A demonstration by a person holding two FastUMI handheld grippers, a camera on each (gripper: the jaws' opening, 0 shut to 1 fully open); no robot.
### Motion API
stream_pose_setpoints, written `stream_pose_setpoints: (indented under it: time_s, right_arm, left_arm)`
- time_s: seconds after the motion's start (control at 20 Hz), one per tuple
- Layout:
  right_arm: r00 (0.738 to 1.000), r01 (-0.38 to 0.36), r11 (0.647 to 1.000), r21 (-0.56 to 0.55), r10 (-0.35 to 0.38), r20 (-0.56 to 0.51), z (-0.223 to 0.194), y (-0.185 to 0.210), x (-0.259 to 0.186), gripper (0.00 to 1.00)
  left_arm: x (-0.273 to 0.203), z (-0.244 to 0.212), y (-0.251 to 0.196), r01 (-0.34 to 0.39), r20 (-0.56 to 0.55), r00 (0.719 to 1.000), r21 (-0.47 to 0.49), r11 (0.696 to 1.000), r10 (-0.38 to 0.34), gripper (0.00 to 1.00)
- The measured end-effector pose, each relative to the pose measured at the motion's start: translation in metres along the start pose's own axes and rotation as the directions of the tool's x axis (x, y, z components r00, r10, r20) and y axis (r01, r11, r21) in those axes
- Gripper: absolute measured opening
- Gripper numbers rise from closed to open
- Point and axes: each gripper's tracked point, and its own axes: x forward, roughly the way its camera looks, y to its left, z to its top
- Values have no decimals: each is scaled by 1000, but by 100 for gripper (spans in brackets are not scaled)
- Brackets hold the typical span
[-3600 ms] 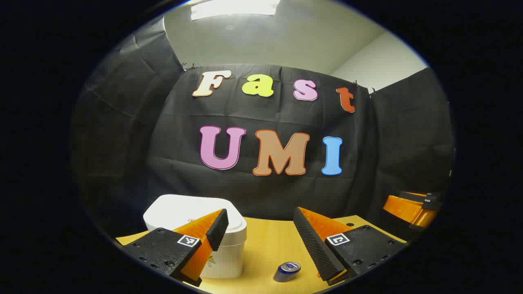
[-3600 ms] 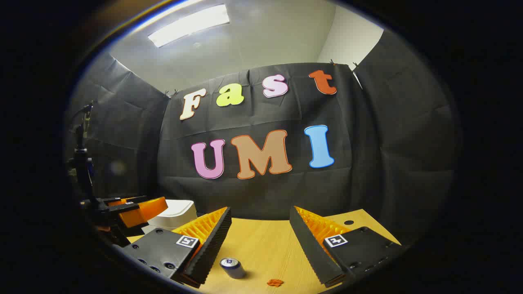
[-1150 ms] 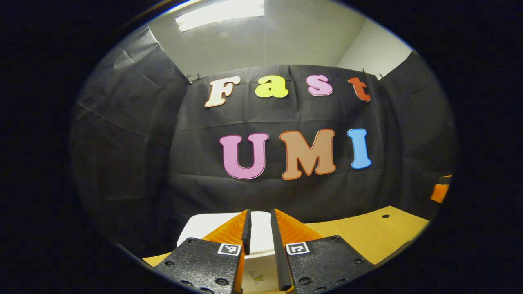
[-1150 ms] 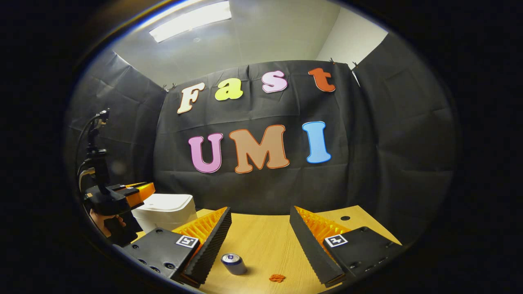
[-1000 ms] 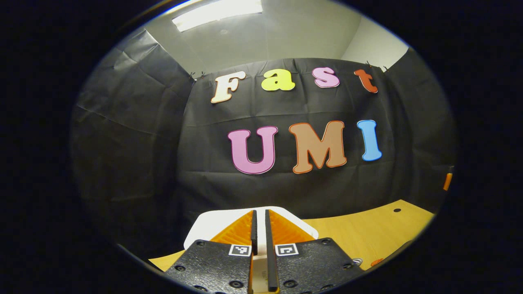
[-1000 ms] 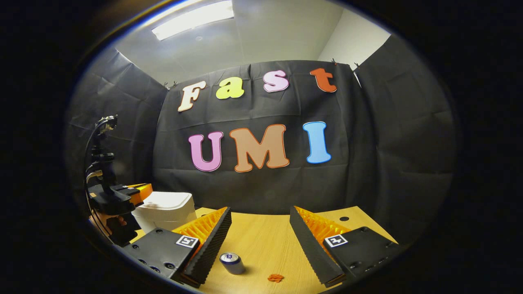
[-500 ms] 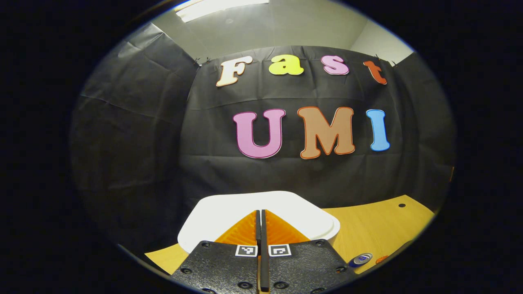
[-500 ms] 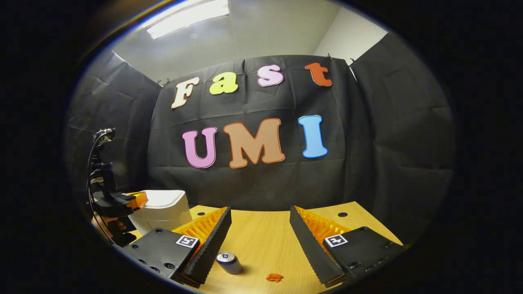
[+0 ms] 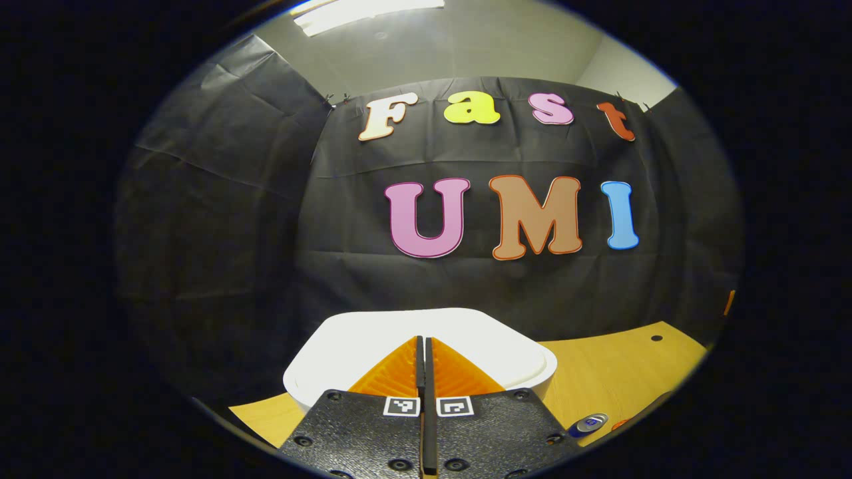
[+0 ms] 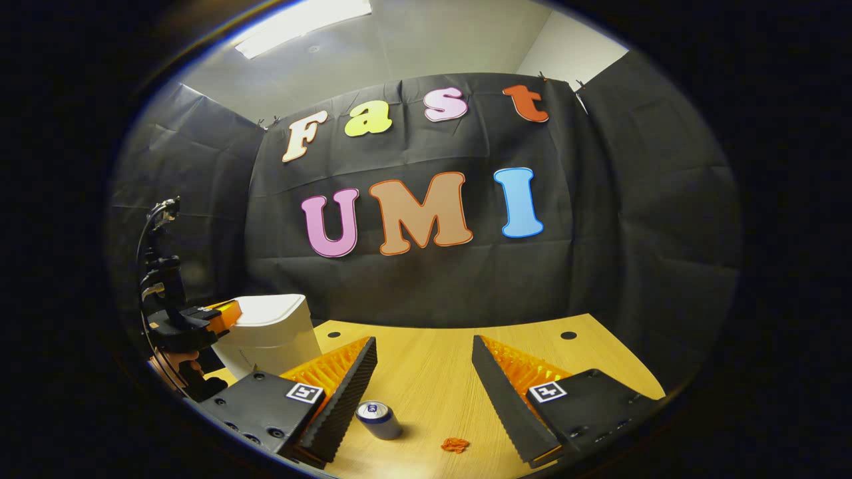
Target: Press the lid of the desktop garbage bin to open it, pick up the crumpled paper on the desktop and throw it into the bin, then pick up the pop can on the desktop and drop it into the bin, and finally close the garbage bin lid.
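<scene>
Left gripper (image 9: 424, 340): jaws pressed together, nothing between them, tips over the near part of the flat lid (image 9: 373, 332) of the white plastic desktop bin (image 10: 269, 336). Contact between tips and lid: can't tell from the left gripper view. Lid down, looks closed in both views. In the right gripper view, same gripper (image 10: 223, 311) seen at far left at the bin's top edge, held by a hand (image 10: 183, 369) below it, cable rising above.

Right gripper (image 10: 424, 346): jaws wide apart, holding nothing, above the light wood worktop (image 10: 432, 359).

Small blue-and-silver pop can (image 10: 378, 419) standing upright on the worktop, just beside the inner face of the right gripper's left finger, not touching as far as visible. Also at the lower right edge of the left gripper view (image 9: 588, 424), right of the bin.

Small orange crumpled paper (image 10: 455, 444) lying on the worktop to the right of the can, apart from it, between the two open fingers and nearer the camera.

Bin at the worktop's left rear, against the black cloth booth wall (image 10: 432, 286). Two round holes in the worktop near the back edge.
</scene>
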Motion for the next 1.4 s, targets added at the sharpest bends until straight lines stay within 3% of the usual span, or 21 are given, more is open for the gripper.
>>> stream_pose_setpoints:
  time_s: [0.25, 0.55, 0.95, 1.1, 1.3, 1.35, 1.4]
  right_arm:
    - [1000, -3, 1000, 22, 3, 5, 0, -3, -1, 96]
    - [1000, -1, 1000, 18, 1, 16, 2, -7, -12, 96]
    - [1000, 8, 1000, 27, -9, 17, -8, -16, -16, 96]
    - [1000, 12, 1000, 25, -12, 6, -19, -22, -13, 96]
    - [999, 0, 1000, 2, 0, -50, -52, -27, -5, 96]
    - [998, -5, 1000, 2, 5, -66, -60, -28, -3, 96]
    - [996, -11, 1000, 7, 12, -83, -69, -29, 0, 96]
  left_arm:
    - [-1, 10, 1, 2, -15, 1000, 28, 1000, -2, 0]
    - [8, 75, 7, -11, 91, 996, 55, 998, 6, 0]
    - [-28, 119, 2, 24, 155, 987, 65, 998, -34, 0]
    - [-42, 118, -12, 66, 160, 984, 59, 996, -75, 0]
    - [-60, 103, -50, 205, 139, 969, 15, 979, -205, 0]
    - [-64, 101, -61, 242, 140, 961, -1, 970, -239, 2]
    - [-67, 98, -67, 265, 139, 955, -18, 964, -260, 26]
